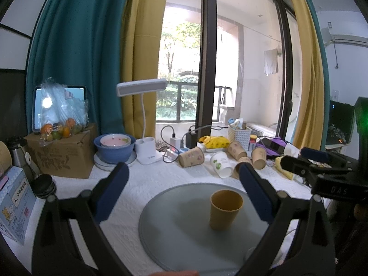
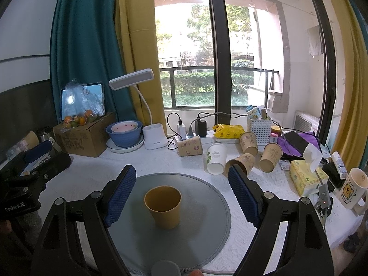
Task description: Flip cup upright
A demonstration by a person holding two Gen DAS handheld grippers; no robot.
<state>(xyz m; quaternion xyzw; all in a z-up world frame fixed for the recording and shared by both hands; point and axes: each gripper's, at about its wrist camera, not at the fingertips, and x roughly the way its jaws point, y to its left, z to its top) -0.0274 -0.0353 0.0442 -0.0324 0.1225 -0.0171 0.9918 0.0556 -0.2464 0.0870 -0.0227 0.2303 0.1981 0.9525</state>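
A plain yellow-brown cup [image 1: 225, 209] stands upright, mouth up, on a round grey mat [image 1: 174, 227]. It also shows in the right wrist view [image 2: 163, 207] on the mat [image 2: 204, 227]. My left gripper [image 1: 184, 179] is open and empty, the cup lying below and between its blue pads, nearer the right pad [image 1: 255, 193]. My right gripper [image 2: 181, 181] is open and empty, held back from the cup. The right gripper's body shows at the right of the left wrist view [image 1: 322, 172]; the left gripper's body shows at the left of the right wrist view [image 2: 30, 170].
Several paper cups lie tipped behind the mat: a white one [image 2: 215, 159] and brown ones [image 2: 190, 146]. A desk lamp [image 2: 154, 138], blue bowl [image 2: 124, 133], cardboard box [image 2: 85, 138], tissue box [image 2: 307, 177] and a bear mug [image 2: 353, 188] crowd the white table.
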